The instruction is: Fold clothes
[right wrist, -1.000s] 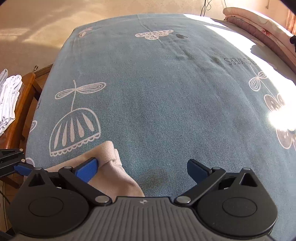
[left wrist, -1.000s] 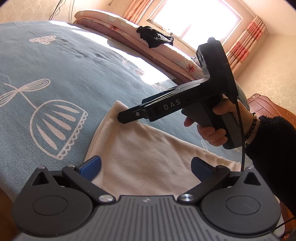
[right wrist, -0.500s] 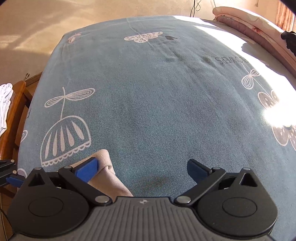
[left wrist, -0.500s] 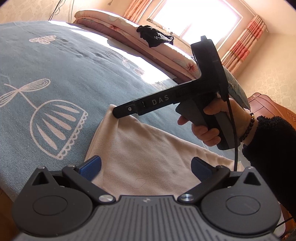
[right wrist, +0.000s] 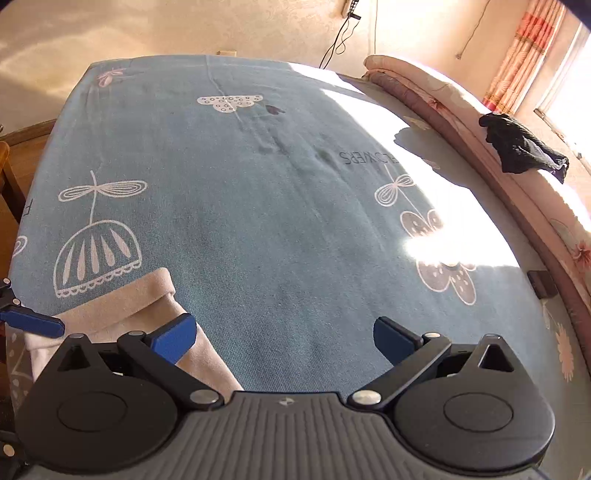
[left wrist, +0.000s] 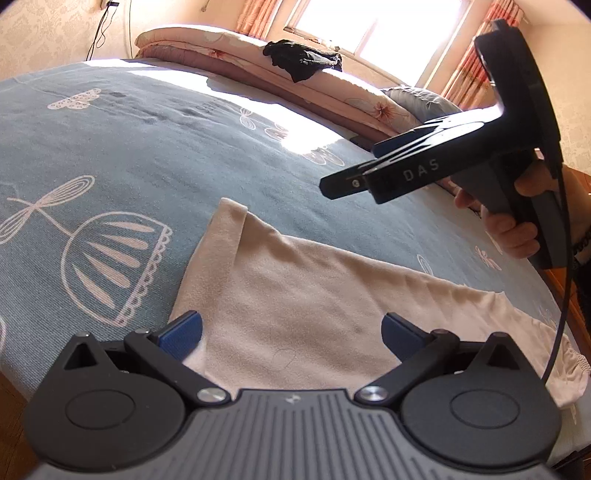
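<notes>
On blue bedspread point(right wrist: 277, 221), beige garment point(left wrist: 295, 295), sunlit window point(left wrist: 369, 22)

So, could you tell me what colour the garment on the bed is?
Pale cream garment, clearest in the left wrist view.

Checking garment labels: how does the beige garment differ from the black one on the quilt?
The beige garment lies spread on the blue sheet, close under the open left gripper; the black garment sits bunched on the folded quilt by the window. Beige looks much larger in frame. Neither is gripped.
</notes>
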